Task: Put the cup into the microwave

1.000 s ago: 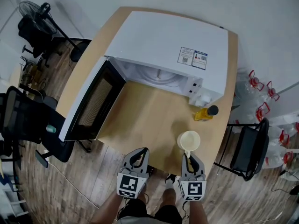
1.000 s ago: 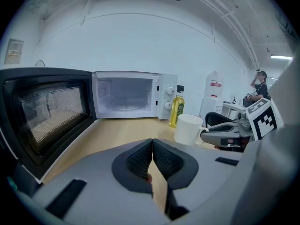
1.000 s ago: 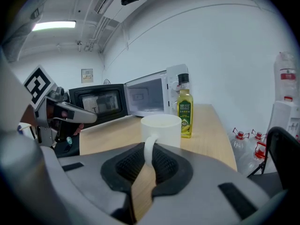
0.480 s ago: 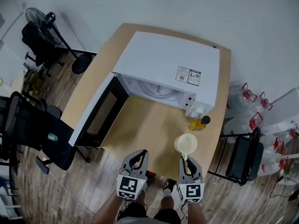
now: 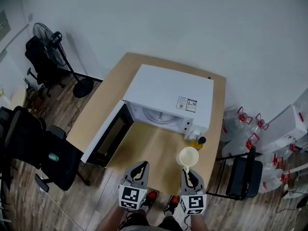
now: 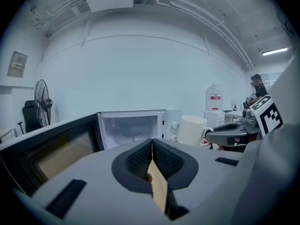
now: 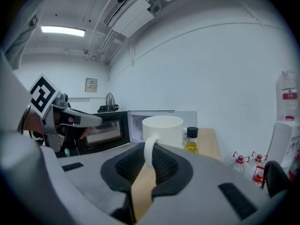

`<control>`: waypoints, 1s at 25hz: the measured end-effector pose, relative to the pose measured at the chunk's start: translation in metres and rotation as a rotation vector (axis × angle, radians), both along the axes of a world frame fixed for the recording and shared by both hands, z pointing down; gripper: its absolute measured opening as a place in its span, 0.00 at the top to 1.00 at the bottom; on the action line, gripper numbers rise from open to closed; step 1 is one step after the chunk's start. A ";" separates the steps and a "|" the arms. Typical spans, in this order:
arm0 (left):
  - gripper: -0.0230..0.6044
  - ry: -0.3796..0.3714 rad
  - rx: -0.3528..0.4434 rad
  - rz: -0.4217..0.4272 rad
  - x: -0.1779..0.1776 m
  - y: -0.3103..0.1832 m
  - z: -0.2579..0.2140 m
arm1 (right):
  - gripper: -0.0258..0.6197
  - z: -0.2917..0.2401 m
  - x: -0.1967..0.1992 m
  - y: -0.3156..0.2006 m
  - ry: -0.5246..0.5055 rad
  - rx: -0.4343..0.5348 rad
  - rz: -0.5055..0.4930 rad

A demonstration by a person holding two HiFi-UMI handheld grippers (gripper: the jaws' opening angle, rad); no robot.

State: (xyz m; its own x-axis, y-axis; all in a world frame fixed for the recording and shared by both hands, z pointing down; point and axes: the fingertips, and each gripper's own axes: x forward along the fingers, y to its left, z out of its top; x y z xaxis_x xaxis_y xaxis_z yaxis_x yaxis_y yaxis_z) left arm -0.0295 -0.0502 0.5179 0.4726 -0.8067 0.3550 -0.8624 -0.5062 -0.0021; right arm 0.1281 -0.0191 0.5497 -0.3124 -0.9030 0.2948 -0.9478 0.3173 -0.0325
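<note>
Cup (image 5: 188,156): is hanging upright just ahead of the right gripper (image 5: 188,171), over the table's (image 5: 149,150) near right part, in front of the microwave (image 5: 168,93).
Right gripper: is pinching the cup's handle between narrowly set jaws.
Left gripper (image 5: 138,170): is hovering alongside, jaws pressed together, nothing between them.
Microwave: is standing with its door (image 5: 108,136) swung left, its cavity showing the turntable.
Oil bottle (image 5: 198,142): is standing between cup and microwave.

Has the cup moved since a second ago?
Yes. In the head view the cup, gripped by its handle in the right gripper, has closed in on the yellow bottle beside the microwave.
</note>
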 end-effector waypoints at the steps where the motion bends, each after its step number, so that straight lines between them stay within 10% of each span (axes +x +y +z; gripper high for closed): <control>1: 0.92 0.002 0.009 0.002 -0.001 -0.001 -0.005 | 0.88 -0.005 -0.002 -0.001 0.002 0.006 0.002; 25: 0.92 0.037 0.128 0.075 -0.056 -0.039 -0.056 | 0.88 -0.054 -0.070 -0.037 0.003 0.108 0.039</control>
